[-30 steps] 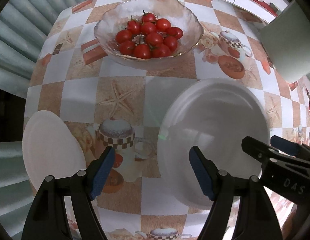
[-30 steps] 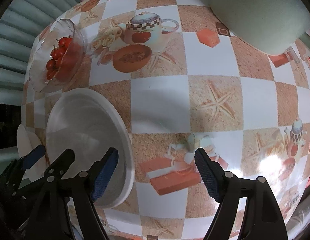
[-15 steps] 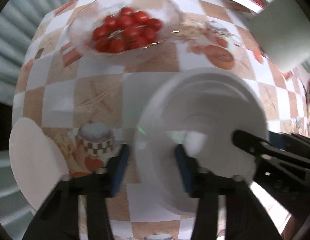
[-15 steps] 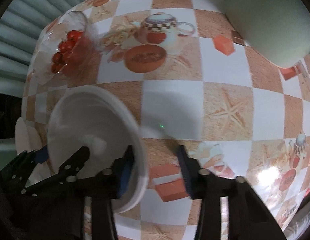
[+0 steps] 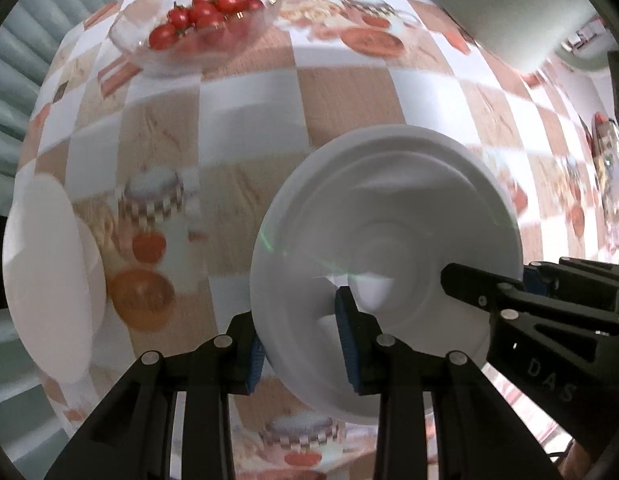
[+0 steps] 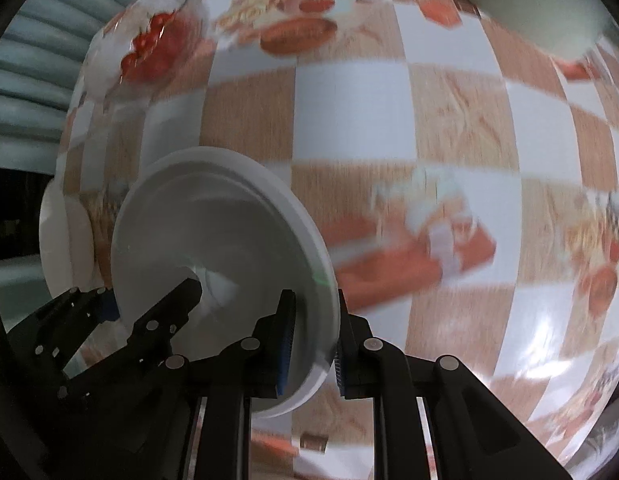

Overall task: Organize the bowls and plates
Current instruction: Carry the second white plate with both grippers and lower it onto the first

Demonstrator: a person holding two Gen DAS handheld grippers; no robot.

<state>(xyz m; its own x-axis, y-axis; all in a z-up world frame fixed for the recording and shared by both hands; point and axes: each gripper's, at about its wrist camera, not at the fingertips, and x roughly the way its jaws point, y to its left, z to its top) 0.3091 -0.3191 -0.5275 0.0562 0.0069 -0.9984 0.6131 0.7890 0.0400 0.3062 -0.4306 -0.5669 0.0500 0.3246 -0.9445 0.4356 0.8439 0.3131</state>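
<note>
Legibly, only the letters "DAS" can be read, moulded on the black body of the right gripper (image 5: 525, 284) as it shows at 4 o'clock in the left wrist view. Both tools grip the same white bowl (image 5: 389, 248). The left gripper (image 5: 301, 344) has its blue-padded fingers (image 5: 347, 344) pinched on the near rim, one pad inside, one outside. The right gripper (image 6: 311, 344) is likewise clamped across the opposite rim. The bowl is tilted and held up off the checked tablecloth (image 5: 341, 92). A second ago it sat flat on the cloth with both pairs of fingers spread wide. A white plate (image 5: 49, 280) lies at 9 o'clock. The glass bowl of cherry tomatoes (image 5: 201, 12) stands at 11 o'clock, well apart.
</note>
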